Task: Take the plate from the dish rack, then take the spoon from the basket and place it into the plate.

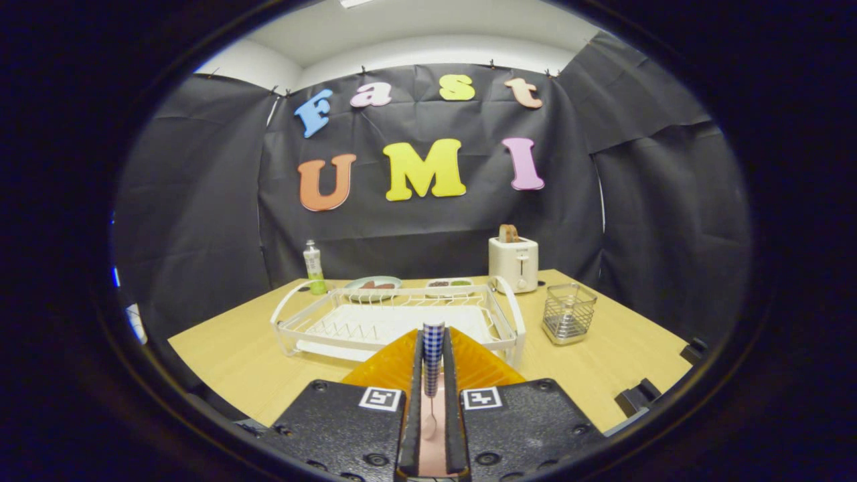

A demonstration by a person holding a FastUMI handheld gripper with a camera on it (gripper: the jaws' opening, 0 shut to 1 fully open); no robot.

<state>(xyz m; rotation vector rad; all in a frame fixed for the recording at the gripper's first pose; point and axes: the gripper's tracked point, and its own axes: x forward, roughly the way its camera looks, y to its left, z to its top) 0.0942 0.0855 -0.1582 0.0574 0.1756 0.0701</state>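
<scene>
My gripper [433, 338] is shut on the spoon [433, 358]. Its blue-and-white checked handle sticks out past the fingertips, and its pale pink end lies back between the two black fingers [418, 375]. Right under the fingers lies the orange plate [385, 367] on the wooden table, just in front of the white dish rack [402, 321]. The rack holds no dishes. The wire basket [568, 312] stands to the right of the rack, beyond the fingers.
A white toaster [514, 263] with a slice of bread in it stands behind the rack's right corner. A bottle [313, 268] and two small plates of food [373, 286] sit along the table's [234, 355] far edge. Black cloth walls close the booth in.
</scene>
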